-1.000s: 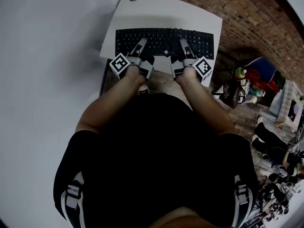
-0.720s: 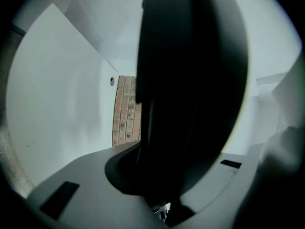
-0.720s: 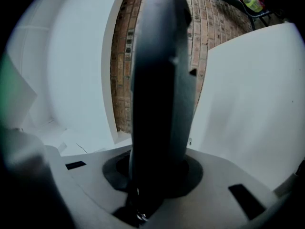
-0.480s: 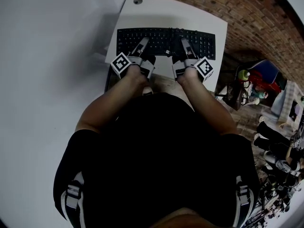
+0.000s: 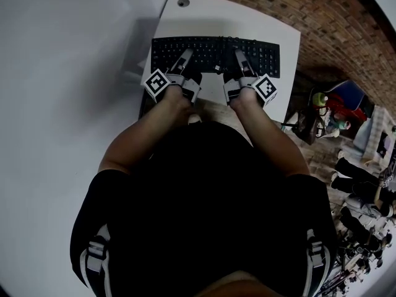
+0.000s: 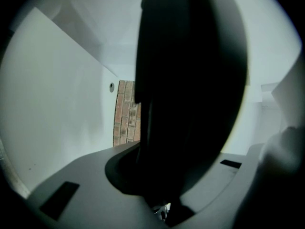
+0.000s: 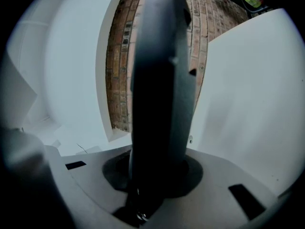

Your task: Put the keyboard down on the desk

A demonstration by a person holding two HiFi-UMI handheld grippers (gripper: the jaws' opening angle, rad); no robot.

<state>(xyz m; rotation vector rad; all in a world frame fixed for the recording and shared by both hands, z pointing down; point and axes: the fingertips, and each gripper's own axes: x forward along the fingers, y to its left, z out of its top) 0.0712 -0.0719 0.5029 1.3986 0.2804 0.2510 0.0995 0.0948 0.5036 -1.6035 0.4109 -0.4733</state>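
Keyboard: black keyboard [image 5: 213, 51], level and lengthwise across the white desk [image 5: 247, 20], well inside the desk's edges in the head view.
Left claw: the left claw [image 5: 185, 55] reaches over the keyboard's near edge on its left half; in the left gripper view the jaws stand a little apart with the dark slab of the keyboard clamped edge-on between them.
Right claw: the right claw [image 5: 239, 55] does the same on the right half; its jaws are closed on the keyboard's thickness.
Contact with desk: cannot tell from any view whether the underside rests on the desk or hangs just above it.
Done: the keyboard is brought over the desk and squared to it.
Left to do: probably the last bit of lowering, if any, then opening both claws and drawing them clear of the near edge.
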